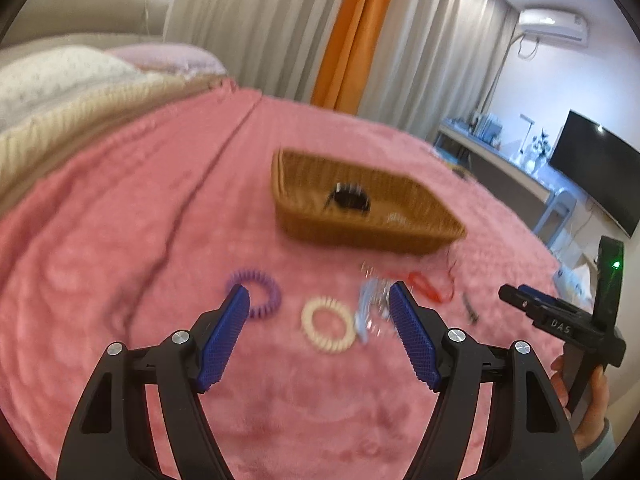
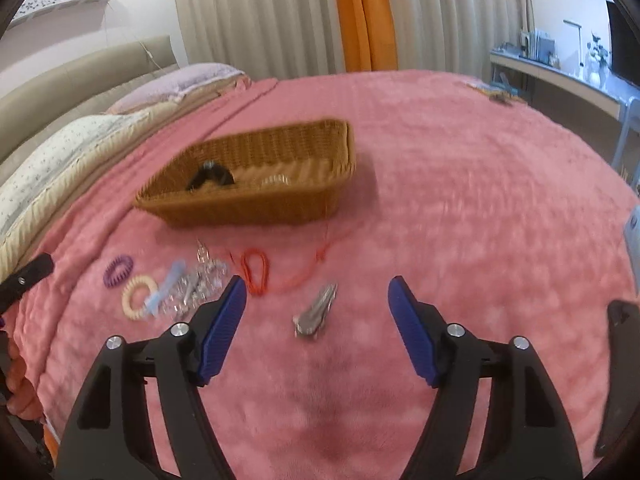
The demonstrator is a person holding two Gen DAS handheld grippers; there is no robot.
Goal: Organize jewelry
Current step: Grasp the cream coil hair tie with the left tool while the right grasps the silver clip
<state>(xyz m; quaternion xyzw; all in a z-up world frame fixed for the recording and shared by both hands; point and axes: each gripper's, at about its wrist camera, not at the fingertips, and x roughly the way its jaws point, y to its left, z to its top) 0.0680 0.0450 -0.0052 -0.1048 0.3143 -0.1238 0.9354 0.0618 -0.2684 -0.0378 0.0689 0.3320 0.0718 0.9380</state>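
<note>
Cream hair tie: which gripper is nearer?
Left. The left gripper is open with the cream hair tie lying between its fingers. The right gripper is open off to the tie's right, over the metal clip.

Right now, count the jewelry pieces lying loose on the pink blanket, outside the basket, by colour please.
Purple coil ring: 1
Cream coil ring: 1
Red cord loop: 1
Silver metal clip: 1
Clear and light-blue cluster: 1, too blurred to split further
Total: 5
</note>
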